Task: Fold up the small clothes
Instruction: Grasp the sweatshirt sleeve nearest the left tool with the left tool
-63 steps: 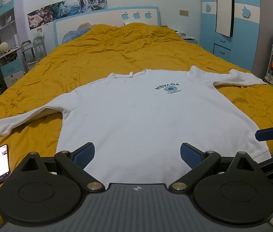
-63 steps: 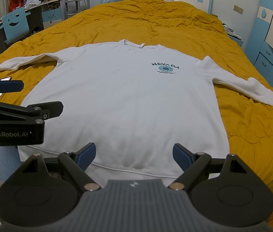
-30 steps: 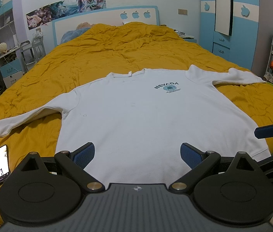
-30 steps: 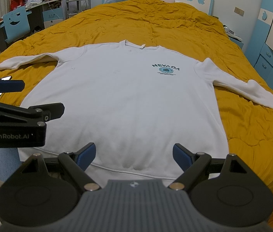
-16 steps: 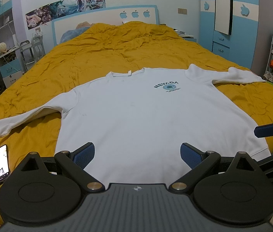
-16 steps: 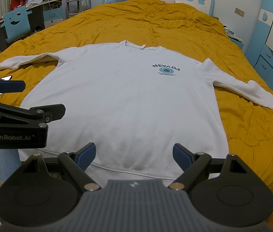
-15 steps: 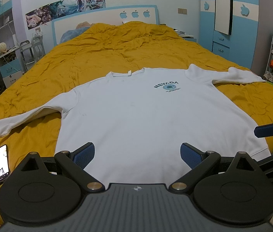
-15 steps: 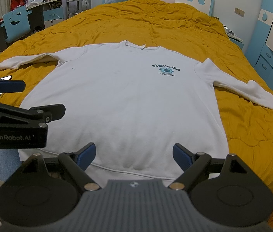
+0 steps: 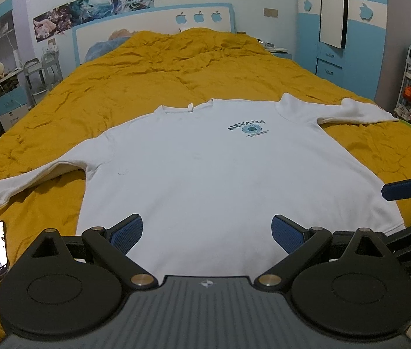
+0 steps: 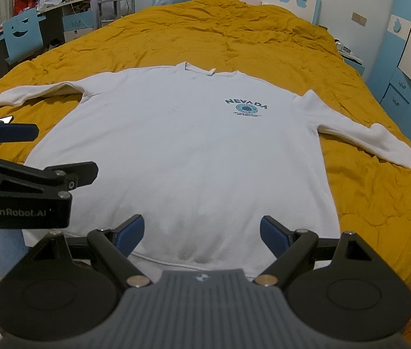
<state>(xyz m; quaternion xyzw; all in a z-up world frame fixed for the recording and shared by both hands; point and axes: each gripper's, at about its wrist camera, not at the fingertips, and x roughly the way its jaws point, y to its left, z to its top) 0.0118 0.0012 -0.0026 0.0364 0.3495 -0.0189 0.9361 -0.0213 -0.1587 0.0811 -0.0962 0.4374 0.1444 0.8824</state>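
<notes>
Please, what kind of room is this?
Most likely a bedroom, perhaps a child's: a bed with a yellow quilt and white headboard, a blue wardrobe, and a desk.

White sweatshirt (image 9: 223, 174) on a mustard-yellow quilt (image 9: 176, 67).
The sweatshirt bears a dark teal "NEVADA" print (image 9: 247, 128); both tongs are black with blue pads (image 9: 127, 231); the headboard (image 9: 153, 20) is white, edged pale blue, with blue apple shapes.
</notes>
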